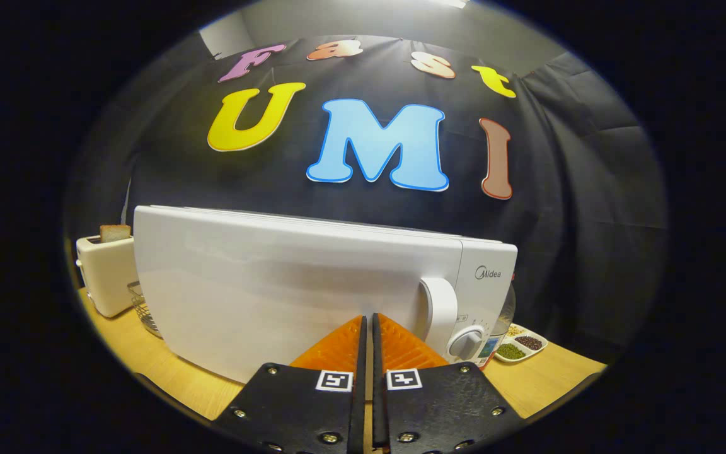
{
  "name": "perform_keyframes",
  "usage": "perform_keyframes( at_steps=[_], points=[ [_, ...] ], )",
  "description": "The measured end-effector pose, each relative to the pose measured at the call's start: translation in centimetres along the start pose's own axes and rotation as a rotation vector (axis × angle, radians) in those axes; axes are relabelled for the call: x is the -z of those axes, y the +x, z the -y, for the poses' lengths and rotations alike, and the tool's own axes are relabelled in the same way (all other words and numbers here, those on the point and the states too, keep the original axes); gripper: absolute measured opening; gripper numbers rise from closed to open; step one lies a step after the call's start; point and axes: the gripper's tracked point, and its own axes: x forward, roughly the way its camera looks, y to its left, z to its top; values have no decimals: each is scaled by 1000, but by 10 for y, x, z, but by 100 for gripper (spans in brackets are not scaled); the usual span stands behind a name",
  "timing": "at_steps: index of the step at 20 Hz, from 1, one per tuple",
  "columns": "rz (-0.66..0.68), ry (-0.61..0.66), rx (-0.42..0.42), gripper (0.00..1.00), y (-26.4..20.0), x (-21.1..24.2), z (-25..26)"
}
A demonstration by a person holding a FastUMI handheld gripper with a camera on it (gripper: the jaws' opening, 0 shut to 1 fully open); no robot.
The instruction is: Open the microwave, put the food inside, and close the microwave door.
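Right against the closed microwave (300, 284) door, gripper (367, 321) pinched together.

Toaster (103, 277), cream, with one bread slice (115, 232) raised in its slot, placed at far left on the wooden table (546, 378). Wire basket (144, 308) set just beside it. Divided dish (522, 344) of green and dark beans placed at right; clear bottle (505, 314) partly seen behind.

The silver wire basket (142, 309) is half hidden behind the big white microwave (287, 290). A clear bottle (505, 315) is mostly covered by it too. The microwave's bottom is blocked by the closed tool (367, 323).
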Motion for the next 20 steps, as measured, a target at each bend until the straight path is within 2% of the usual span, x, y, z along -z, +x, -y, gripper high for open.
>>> perform_keyframes(
  at_steps=[10,17,20],
  points=[
    [85,91,-102,4,-158,-115,10],
    [130,108,-124,4,-242,-191,27],
    [151,91,-133,4,-268,-210,29]
  ],
)
